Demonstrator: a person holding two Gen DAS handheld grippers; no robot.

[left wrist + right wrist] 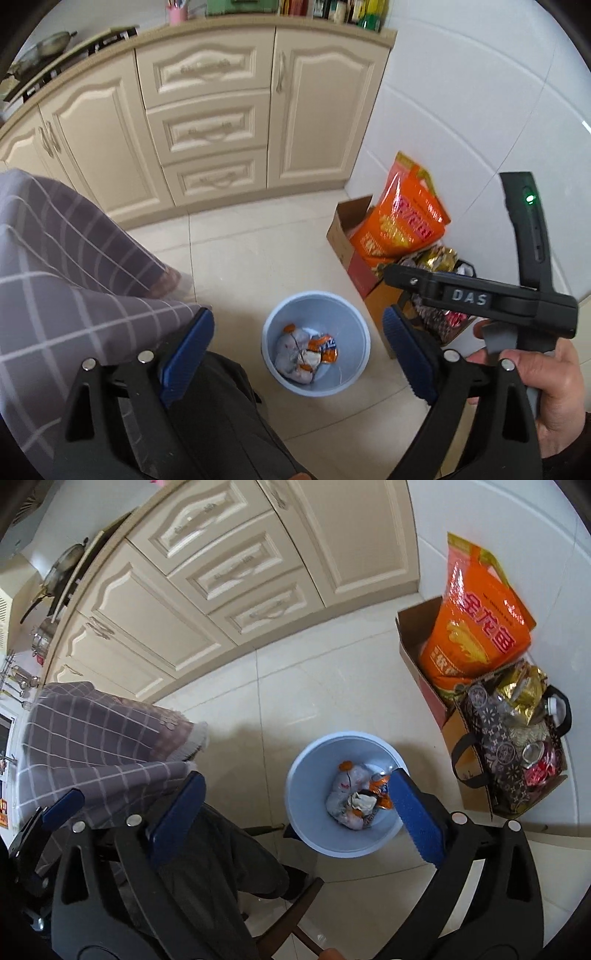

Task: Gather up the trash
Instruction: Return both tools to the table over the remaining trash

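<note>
On floor below both claws: blue bin (316, 343) holding wrappers (306, 350). Left gripper (299, 350) and right gripper (295, 812) gape wide, empty, bin centred under left.

The pale blue bin (316, 343) stands open-topped on bare floor tiles (258, 243), reachable from above. A cardboard box (476, 775) with an orange bag (476, 627) crowds its right; the plaid cloth (103, 738) overhangs the left.

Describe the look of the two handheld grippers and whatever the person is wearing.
Both the left gripper and right gripper have black plastic frames, silver bolts and blue ribbed pads. The right gripper's body carries raised DAS lettering and a green light. No sleeve is visible.
</note>
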